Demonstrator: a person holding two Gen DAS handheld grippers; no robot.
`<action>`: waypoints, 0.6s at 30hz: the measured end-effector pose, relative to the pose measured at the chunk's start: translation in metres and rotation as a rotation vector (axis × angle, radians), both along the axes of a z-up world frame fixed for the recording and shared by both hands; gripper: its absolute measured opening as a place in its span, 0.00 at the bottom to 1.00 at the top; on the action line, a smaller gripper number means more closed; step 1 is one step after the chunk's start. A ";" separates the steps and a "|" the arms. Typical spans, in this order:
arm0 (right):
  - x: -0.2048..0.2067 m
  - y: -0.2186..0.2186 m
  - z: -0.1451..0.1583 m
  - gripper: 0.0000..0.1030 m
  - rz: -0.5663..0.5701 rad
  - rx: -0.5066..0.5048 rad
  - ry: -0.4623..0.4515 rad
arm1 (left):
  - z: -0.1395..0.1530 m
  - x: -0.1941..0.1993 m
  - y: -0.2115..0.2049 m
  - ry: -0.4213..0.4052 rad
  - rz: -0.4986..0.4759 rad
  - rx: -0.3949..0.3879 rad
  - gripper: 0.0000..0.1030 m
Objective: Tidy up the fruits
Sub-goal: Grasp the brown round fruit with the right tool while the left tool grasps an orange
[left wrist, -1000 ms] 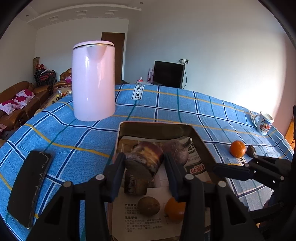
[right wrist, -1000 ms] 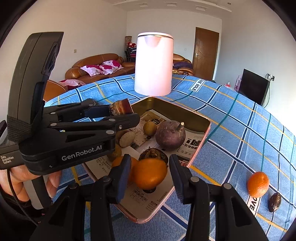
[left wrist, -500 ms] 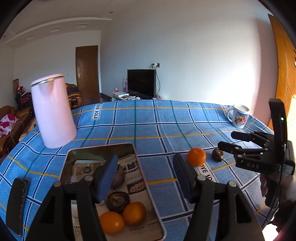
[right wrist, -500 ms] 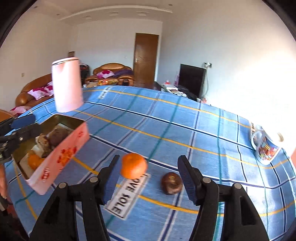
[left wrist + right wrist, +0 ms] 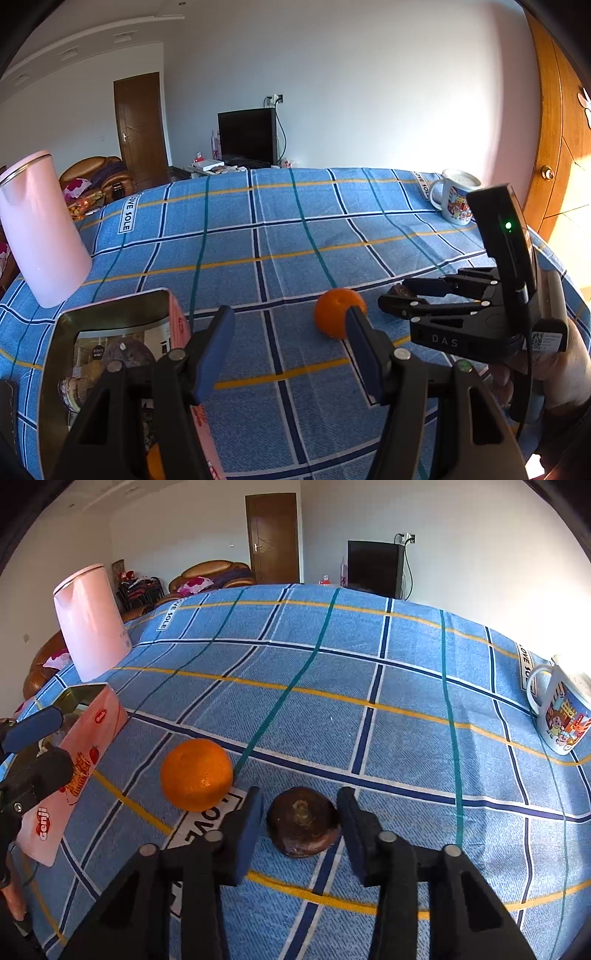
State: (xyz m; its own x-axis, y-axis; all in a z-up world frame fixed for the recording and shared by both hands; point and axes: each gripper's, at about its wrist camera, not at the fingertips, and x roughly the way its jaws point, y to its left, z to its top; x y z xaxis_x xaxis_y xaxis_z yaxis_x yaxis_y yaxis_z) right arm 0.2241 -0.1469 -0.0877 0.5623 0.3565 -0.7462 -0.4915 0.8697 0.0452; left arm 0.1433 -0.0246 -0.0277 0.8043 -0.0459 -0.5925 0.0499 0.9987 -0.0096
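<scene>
An orange [image 5: 197,773] and a dark brown round fruit [image 5: 303,821] lie side by side on the blue checked tablecloth. My right gripper [image 5: 300,823] is open with its jaws either side of the brown fruit, not closed on it. My left gripper [image 5: 288,345] is open and empty, above the cloth just left of the orange [image 5: 334,312]. The pink tin box [image 5: 59,354] at the left holds several fruits on printed paper. The right gripper also shows in the left wrist view [image 5: 406,295], hiding most of the brown fruit.
A tall pink kettle [image 5: 38,230] stands behind the box. A printed mug [image 5: 561,710] sits near the table's far right edge. A dark flat object [image 5: 7,410] lies at the left edge. The table edge curves close on the right.
Both grippers let go of their fruits into the box and swung right. The right gripper has come down around the brown fruit; the left now points at the orange.
</scene>
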 end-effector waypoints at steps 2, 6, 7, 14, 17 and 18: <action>0.000 -0.005 0.000 0.37 0.010 0.025 0.010 | 0.000 0.004 -0.005 0.008 -0.012 -0.007 0.62; -0.006 -0.019 0.008 0.37 -0.024 0.063 -0.038 | -0.005 0.016 -0.017 0.028 -0.020 -0.001 0.62; -0.008 -0.024 0.011 0.37 -0.041 0.071 -0.056 | -0.007 0.019 -0.020 0.037 -0.025 0.002 0.62; -0.013 -0.051 0.023 0.37 -0.141 0.161 -0.115 | -0.026 0.046 -0.033 0.135 -0.050 0.003 0.62; -0.016 -0.051 0.027 0.37 -0.151 0.163 -0.143 | -0.033 0.056 -0.040 0.161 -0.068 0.013 0.62; -0.017 -0.050 0.027 0.37 -0.152 0.161 -0.150 | -0.036 0.060 -0.042 0.174 -0.073 0.003 0.62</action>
